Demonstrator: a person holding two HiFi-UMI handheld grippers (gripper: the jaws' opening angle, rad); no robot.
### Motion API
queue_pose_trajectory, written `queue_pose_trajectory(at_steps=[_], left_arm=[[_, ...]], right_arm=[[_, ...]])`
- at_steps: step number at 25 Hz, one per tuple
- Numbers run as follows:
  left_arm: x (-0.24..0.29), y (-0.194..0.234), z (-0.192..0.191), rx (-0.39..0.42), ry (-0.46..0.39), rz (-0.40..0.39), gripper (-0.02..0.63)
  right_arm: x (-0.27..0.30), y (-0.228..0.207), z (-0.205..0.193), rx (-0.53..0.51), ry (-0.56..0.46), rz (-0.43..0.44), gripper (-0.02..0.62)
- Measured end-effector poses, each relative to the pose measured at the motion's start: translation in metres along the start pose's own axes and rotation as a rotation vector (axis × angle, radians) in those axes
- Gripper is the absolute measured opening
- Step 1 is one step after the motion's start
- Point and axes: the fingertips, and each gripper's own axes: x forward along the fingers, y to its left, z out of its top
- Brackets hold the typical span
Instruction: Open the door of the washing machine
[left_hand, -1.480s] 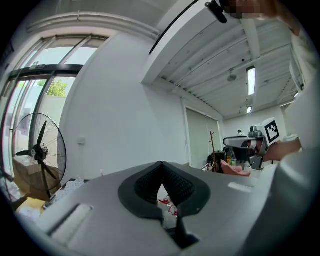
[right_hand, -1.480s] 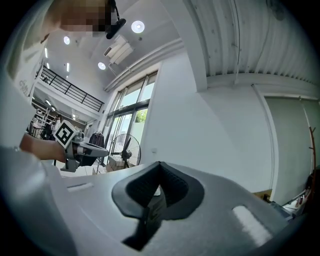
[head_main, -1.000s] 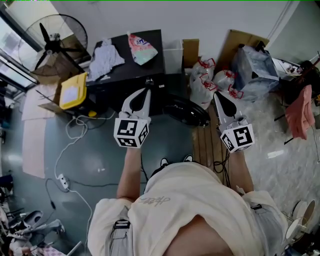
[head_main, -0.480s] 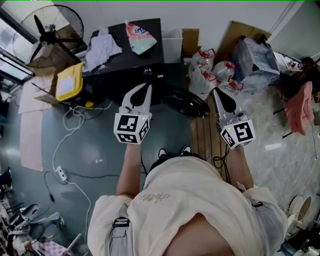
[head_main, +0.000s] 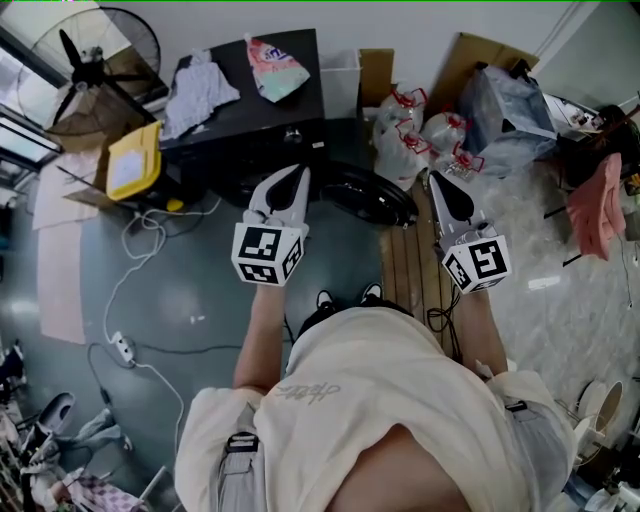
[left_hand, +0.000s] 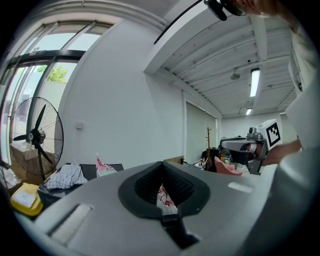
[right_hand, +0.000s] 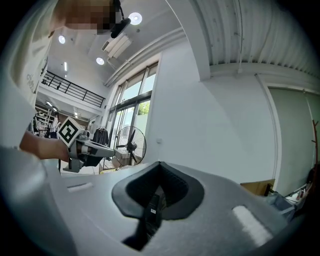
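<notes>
The black washing machine (head_main: 262, 135) stands against the far wall in the head view, with a patterned cloth (head_main: 200, 90) and a pink pouch (head_main: 278, 66) on its top. A round dark door (head_main: 372, 196) juts from its front right corner, close to the floor. My left gripper (head_main: 297, 171) hangs in the air in front of the machine, shut and empty. My right gripper (head_main: 436, 178) is level with it, right of the round door, also shut and empty. In the left gripper view the left gripper (left_hand: 162, 163) points at the wall above the machine. The right gripper (right_hand: 160, 163) points at bare wall.
A standing fan (head_main: 85, 62) and a yellow box (head_main: 133, 160) are left of the machine. Tied plastic bags (head_main: 420, 135) and cardboard stand to its right. A white cable with a power strip (head_main: 121, 350) trails over the grey floor. Wooden slats (head_main: 410, 270) lie under my right arm.
Both grippers have sunk a little, side by side, still shut and empty. The washing machine sits slightly higher and further left in the head view.
</notes>
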Motion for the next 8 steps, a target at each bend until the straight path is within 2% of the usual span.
queue_pose_trajectory(at_steps=[8], left_arm=[[-0.005, 0.018, 0.003, -0.001, -0.018, -0.017, 0.017]], right_arm=[[0.008, 0.013, -0.002, -0.022, 0.008, -0.021, 0.002]])
